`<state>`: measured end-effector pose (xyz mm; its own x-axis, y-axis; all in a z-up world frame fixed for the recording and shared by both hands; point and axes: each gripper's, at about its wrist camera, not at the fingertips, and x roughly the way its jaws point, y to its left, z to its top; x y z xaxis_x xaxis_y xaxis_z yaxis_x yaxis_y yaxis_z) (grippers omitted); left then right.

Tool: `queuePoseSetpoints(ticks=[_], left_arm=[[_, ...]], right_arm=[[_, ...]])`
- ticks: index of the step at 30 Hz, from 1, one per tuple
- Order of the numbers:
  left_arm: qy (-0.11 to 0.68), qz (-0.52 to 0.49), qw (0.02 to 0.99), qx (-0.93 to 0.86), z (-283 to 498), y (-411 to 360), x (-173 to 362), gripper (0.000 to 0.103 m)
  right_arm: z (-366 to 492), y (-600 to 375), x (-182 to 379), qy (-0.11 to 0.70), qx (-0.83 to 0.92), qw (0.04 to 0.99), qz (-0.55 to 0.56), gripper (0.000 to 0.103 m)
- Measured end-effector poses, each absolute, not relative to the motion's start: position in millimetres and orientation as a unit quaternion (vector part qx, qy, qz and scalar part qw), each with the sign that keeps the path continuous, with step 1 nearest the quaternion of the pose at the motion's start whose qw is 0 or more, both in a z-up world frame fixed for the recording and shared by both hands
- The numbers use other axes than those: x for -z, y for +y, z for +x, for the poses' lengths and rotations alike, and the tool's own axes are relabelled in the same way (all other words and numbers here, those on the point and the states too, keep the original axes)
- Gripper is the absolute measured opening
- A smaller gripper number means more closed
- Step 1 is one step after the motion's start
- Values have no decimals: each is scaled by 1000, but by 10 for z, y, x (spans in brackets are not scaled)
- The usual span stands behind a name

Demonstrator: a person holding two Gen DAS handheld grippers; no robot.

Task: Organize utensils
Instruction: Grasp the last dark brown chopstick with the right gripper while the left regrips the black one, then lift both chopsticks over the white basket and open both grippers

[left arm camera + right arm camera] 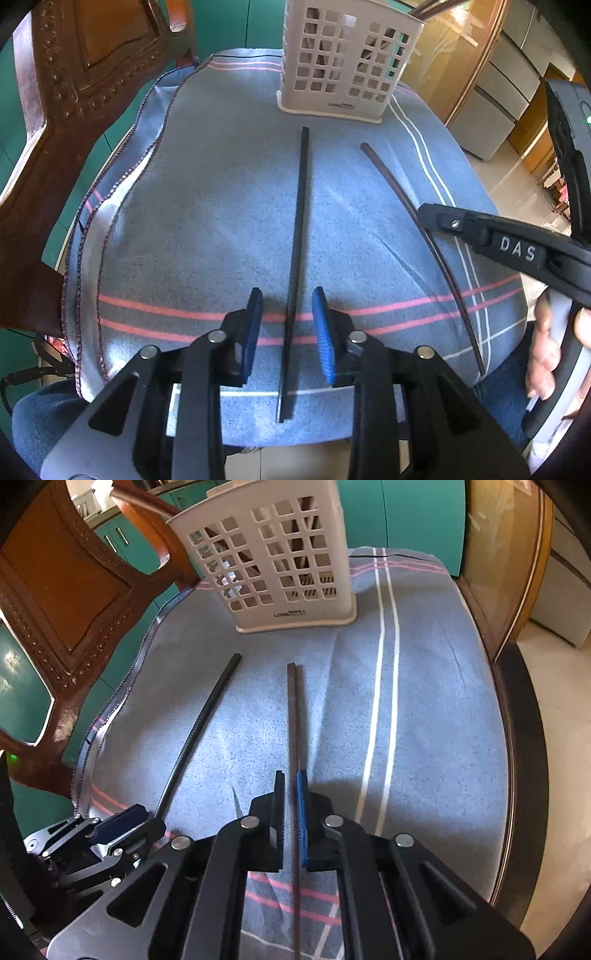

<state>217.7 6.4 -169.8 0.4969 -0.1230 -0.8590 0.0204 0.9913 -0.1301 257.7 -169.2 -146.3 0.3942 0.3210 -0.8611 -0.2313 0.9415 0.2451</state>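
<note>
Two dark chopsticks lie on a blue-grey striped cloth (192, 206), pointing at a beige perforated utensil holder (343, 62) at the far end. The black chopstick (297, 236) runs between the open blue pads of my left gripper (287, 317), untouched. The brown chopstick (413, 214) lies to its right. In the right wrist view my right gripper (291, 794) has its jaws closed tight around the brown chopstick (293, 716). The black chopstick (199, 731) and the left gripper (122, 823) show at the left, the holder (280, 565) beyond.
A carved wooden chair back (62, 92) stands close at the left of the cloth. The table's dark wooden rim (517, 738) runs along the right. Teal cabinets (406, 513) are behind the holder. A hand (546, 350) holds the right gripper.
</note>
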Motion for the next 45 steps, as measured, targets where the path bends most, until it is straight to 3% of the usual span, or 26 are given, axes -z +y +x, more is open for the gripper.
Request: queuePoseSetpoints(ticks=[2, 8, 11, 34, 37, 39, 40, 45], left_arm=[[497, -53, 866, 33, 2242, 104, 1686, 37], [498, -52, 865, 29, 2459, 143, 1680, 48], [502, -51, 863, 33, 2510, 112, 1713, 48], [517, 31, 855, 36, 3518, -34, 1747, 55], [515, 29, 855, 50, 3532, -61, 1741, 36], [510, 35, 858, 54, 3491, -116, 1727, 11], [509, 35, 858, 58, 3471, -136, 1725, 8], [492, 22, 868, 56, 3289, -123, 1587, 7]], right_arm=[[2616, -1623, 1465, 524, -168, 834, 43, 20], [2700, -1526, 1419, 516, -165, 840, 28, 23], [2747, -1502, 1433, 518, -169, 838, 15, 27], [3246, -1386, 1627, 515, -150, 843, -35, 28], [3229, -1338, 1643, 512, -149, 845, -49, 27], [3214, -1319, 1641, 509, -155, 845, -58, 12], [3222, -1301, 1649, 509, -160, 844, -54, 8], [3163, -1372, 1566, 495, -183, 849, -23, 6]])
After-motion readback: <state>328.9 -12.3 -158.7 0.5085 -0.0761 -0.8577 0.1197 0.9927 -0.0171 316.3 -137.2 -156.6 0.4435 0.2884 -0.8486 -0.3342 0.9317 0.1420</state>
